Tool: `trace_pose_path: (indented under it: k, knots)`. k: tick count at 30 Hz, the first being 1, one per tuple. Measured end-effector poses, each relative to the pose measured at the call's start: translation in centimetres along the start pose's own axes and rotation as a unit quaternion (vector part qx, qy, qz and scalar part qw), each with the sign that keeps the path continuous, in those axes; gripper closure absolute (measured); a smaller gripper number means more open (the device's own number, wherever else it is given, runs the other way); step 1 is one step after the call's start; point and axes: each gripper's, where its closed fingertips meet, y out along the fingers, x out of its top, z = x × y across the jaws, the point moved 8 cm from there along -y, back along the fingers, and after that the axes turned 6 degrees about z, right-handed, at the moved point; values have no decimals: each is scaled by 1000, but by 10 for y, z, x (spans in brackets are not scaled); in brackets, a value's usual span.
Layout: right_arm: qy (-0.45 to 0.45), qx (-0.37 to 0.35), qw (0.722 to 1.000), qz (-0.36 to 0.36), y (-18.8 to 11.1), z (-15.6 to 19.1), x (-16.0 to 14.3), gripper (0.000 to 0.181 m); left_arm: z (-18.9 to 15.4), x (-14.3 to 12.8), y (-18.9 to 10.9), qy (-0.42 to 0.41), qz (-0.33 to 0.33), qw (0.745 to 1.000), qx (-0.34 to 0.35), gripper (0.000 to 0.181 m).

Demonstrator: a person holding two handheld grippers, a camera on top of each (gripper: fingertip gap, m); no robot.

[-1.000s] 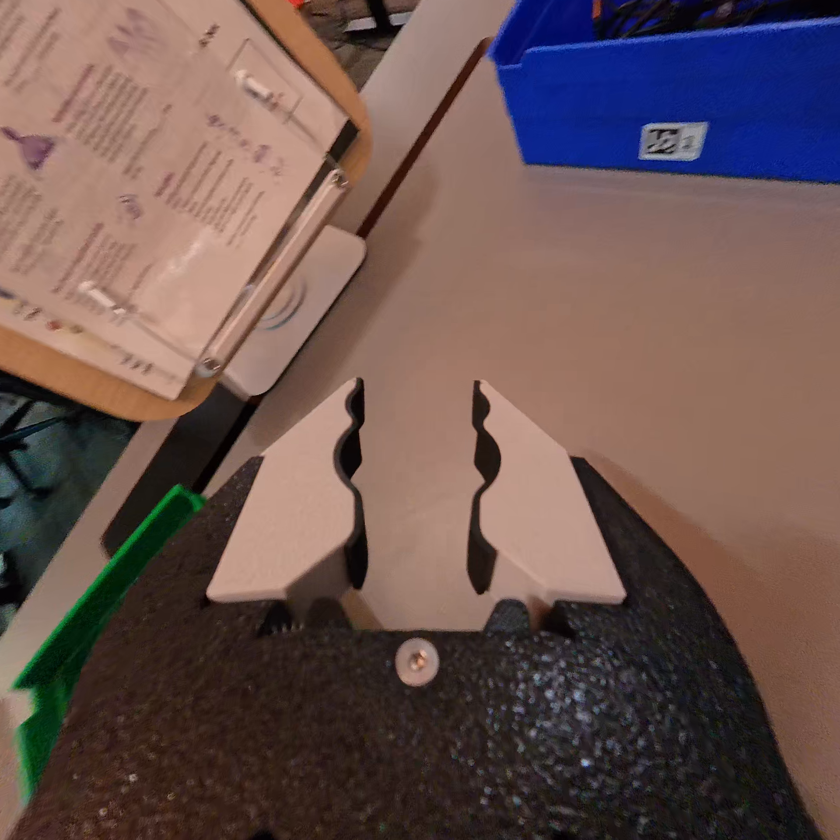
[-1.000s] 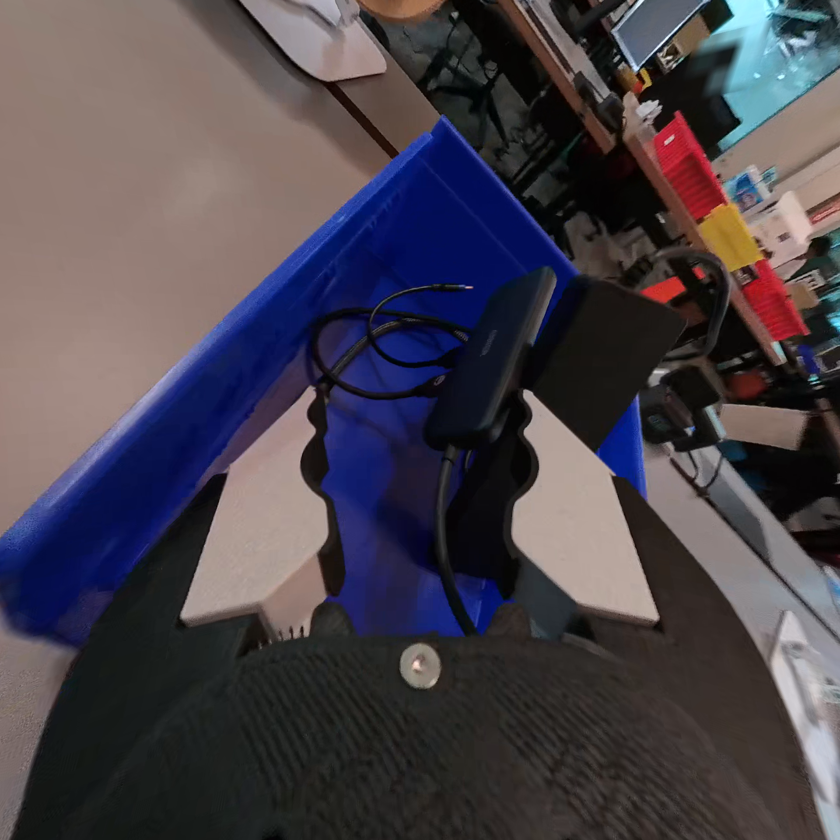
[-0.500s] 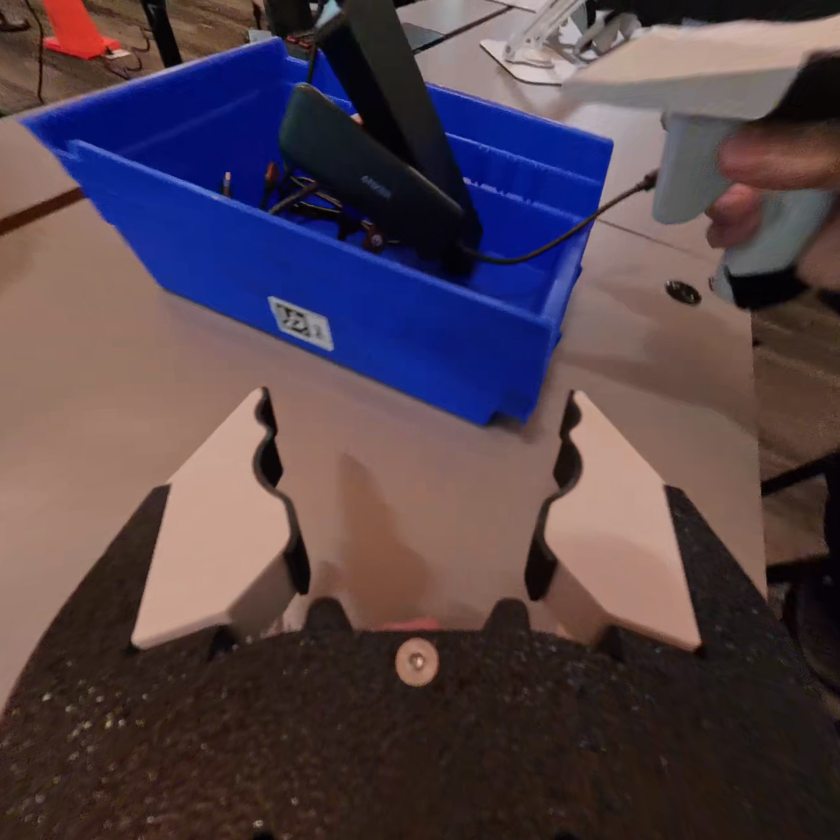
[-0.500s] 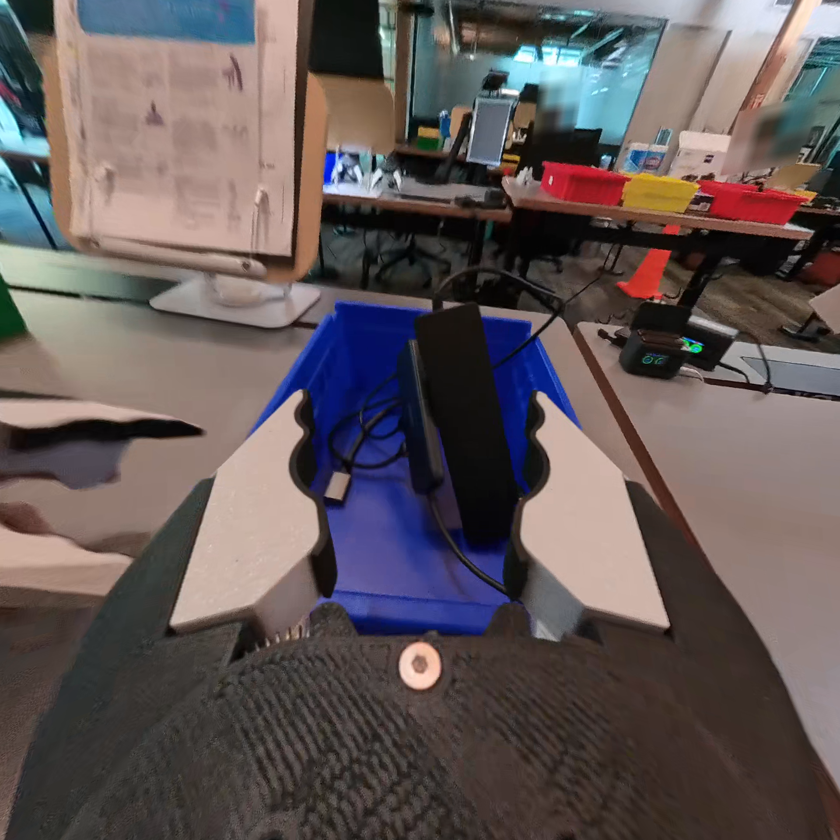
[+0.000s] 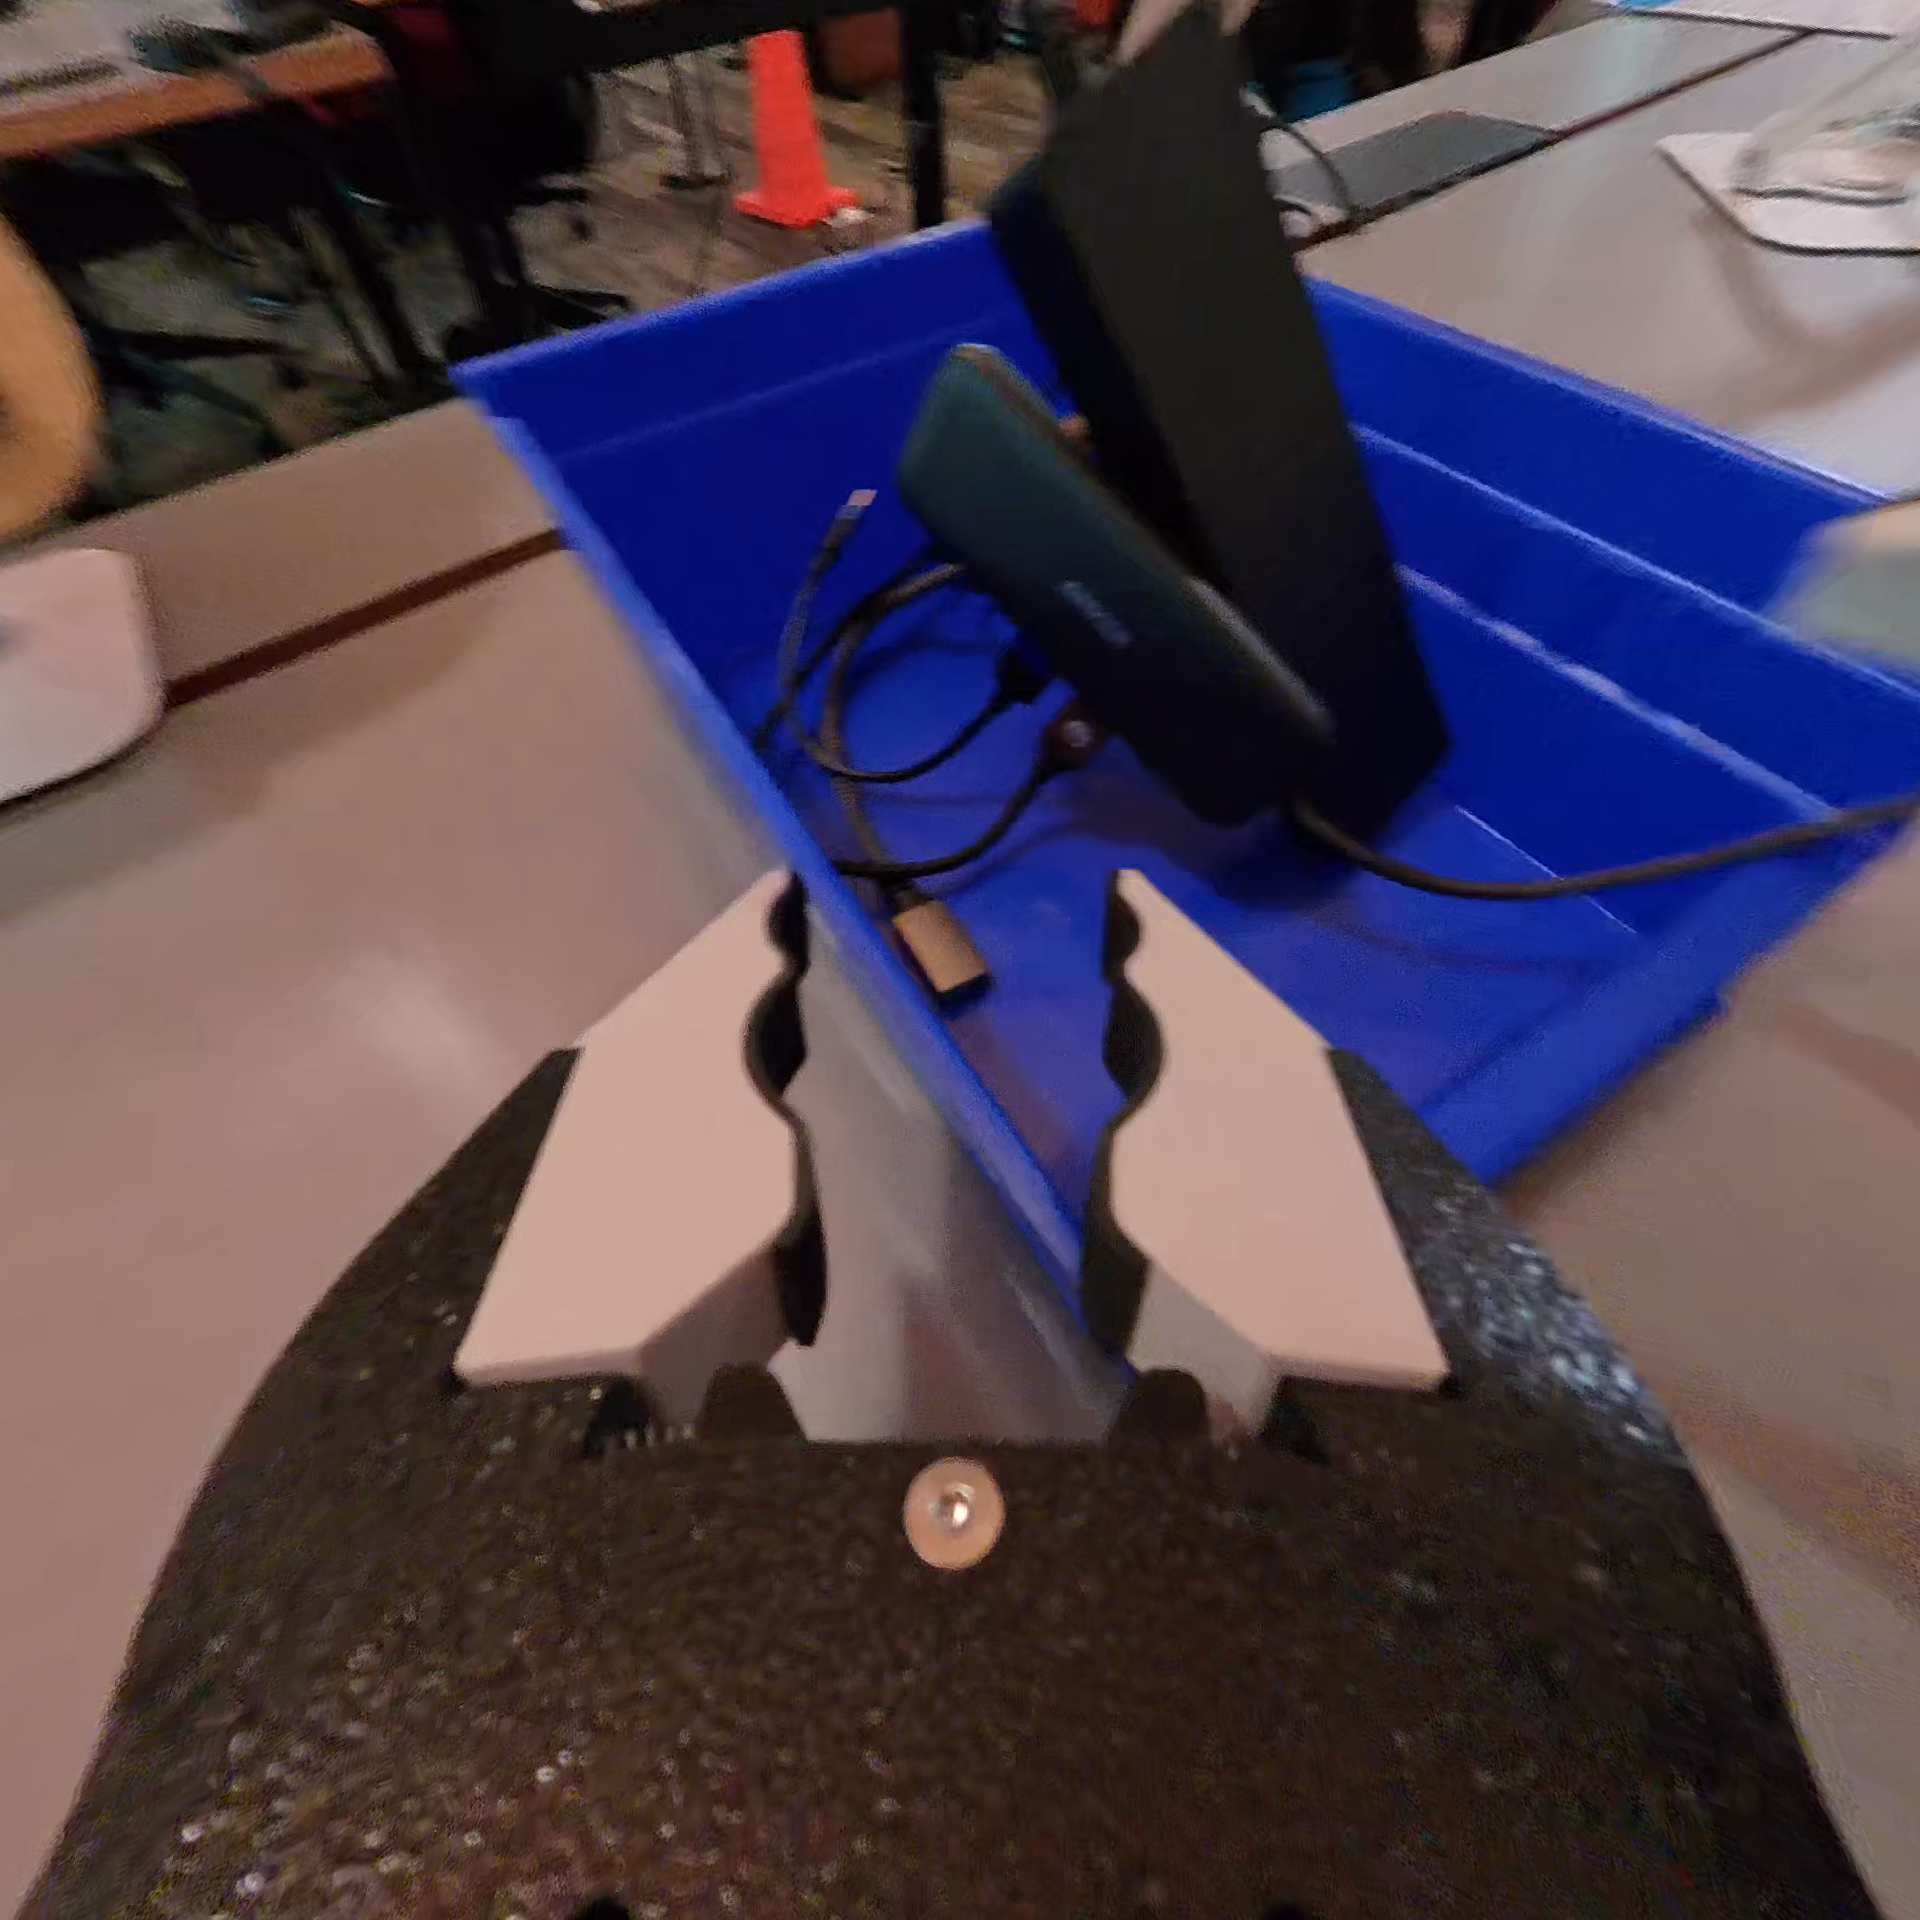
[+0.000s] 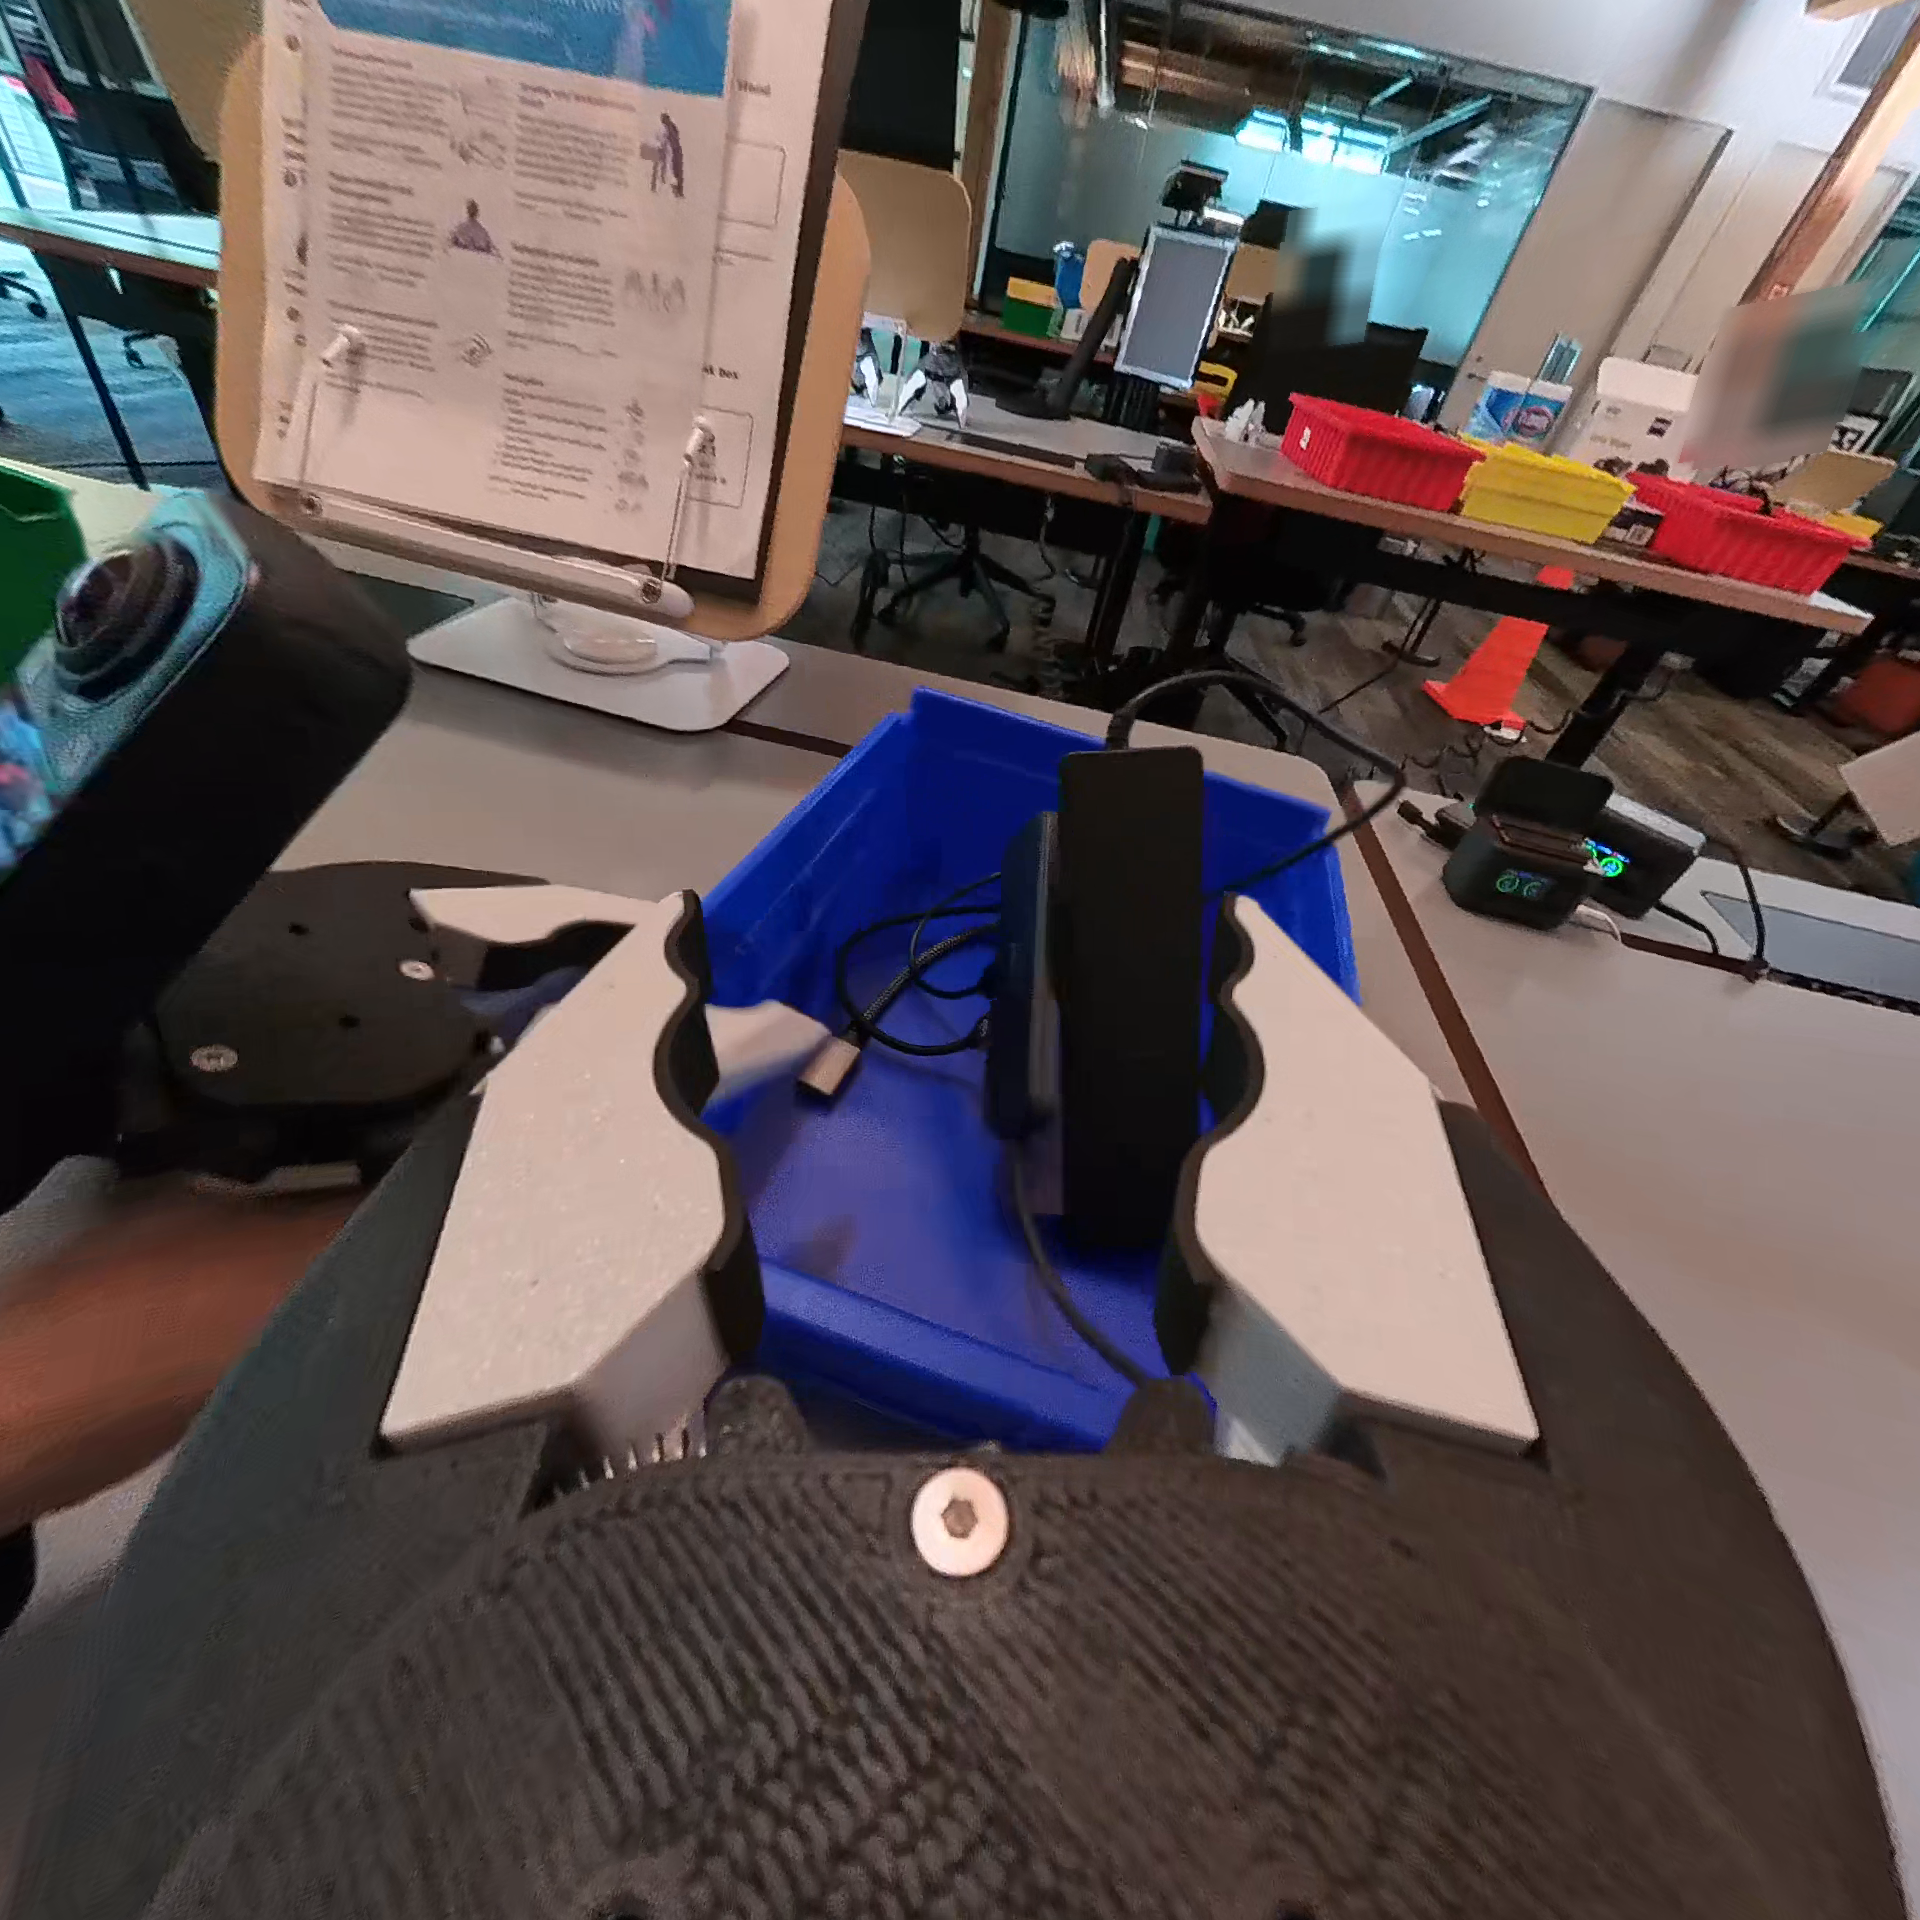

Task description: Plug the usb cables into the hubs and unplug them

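Observation:
A blue bin (image 5: 1621,582) on the table holds two hubs that lean upright against each other: a large black hub (image 5: 1226,416) and a slimmer dark hub (image 5: 1091,592). A coiled black USB cable (image 5: 831,665) with a silver plug (image 5: 940,945) lies on the bin floor. My left gripper (image 5: 956,888) is open and empty. It straddles the bin's near left wall, just short of the plug. My right gripper (image 6: 958,909) is open and empty above the bin's near end, with the black hub (image 6: 1127,987), dark hub (image 6: 1023,987) and plug (image 6: 831,1070) ahead of it.
The hub's cord (image 5: 1558,883) runs over the bin's right rim. A paper sheet on a stand (image 6: 520,291) with a white base (image 6: 623,665) stands behind the bin. A small black device (image 6: 1538,862) sits on the neighbouring table. The left gripper's black body (image 6: 312,1008) is at my right gripper's left.
My left gripper has swung from the paper stand to the bin, come up over its wall and narrowed its jaws. My right gripper has swung to face along the bin.

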Motion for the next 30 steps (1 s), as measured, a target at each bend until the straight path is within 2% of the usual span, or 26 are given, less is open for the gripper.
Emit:
trace_pose_path:
  k: [4,7,9,12,17,21,24,27,30]
  knots:
    - [0,13,1000,-19,-8,4,6,86,54,-10,-15,-1,-20,998,67,180]
    - [6,24,999,-39,-10,7,11,87,90,-26,-39,2,-26,999,28,181]
    - [15,40,998,-45,-10,11,13,88,109,-40,-61,20,-31,999,25,181]
    - [32,80,994,-67,-13,25,21,86,139,-63,-99,24,-28,999,40,180]
    - [38,171,980,-92,-20,71,39,81,188,-102,-164,5,-26,996,81,179]
    - [37,224,971,-81,-12,126,54,80,215,-131,-209,-18,-37,992,120,179]
    - [-7,265,964,-24,12,180,76,75,230,-146,-232,-19,-52,986,159,177]
    - [-42,320,946,23,39,245,112,66,238,-157,-241,-20,-89,979,184,177]
    - [-54,396,914,69,70,321,143,70,238,-158,-242,-24,-93,979,181,178]
